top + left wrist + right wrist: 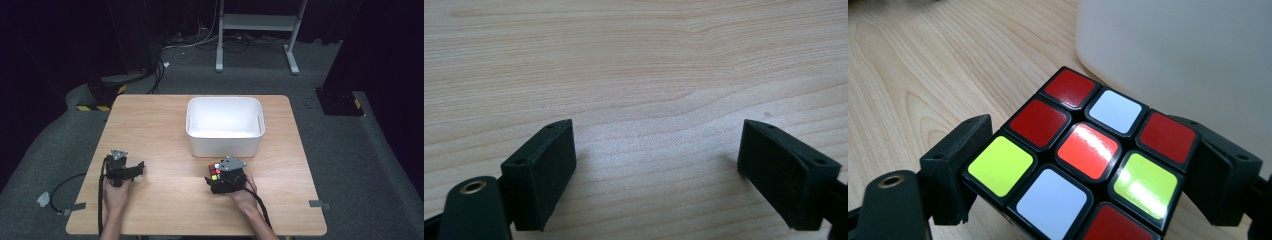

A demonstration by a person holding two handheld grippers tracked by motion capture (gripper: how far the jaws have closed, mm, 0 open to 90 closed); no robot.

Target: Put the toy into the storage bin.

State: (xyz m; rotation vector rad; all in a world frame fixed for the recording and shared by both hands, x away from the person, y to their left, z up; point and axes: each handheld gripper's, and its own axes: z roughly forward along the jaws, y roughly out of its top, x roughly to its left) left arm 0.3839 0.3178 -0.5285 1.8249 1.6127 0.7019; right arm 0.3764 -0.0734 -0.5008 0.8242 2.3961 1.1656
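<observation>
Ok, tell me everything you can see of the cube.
The cube is a three-by-three puzzle cube with a black frame and glossy stickers. Its visible face is scrambled: red, white, yellow-green and one orange-red centre. The right gripper holds it, a black jaw pressed on each side. It sits near the table's front, just in front of the white bin, with the face tilted toward the gripper's camera. Whether it rests on the wood or is lifted cannot be told.

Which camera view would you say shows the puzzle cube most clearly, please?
The right gripper view: the puzzle cube sits close up between the right hand-held gripper jaws, its red, white and yellow-green tiles distinct. The high view shows it as a small coloured patch at that gripper. The left gripper view shows bare table.
</observation>
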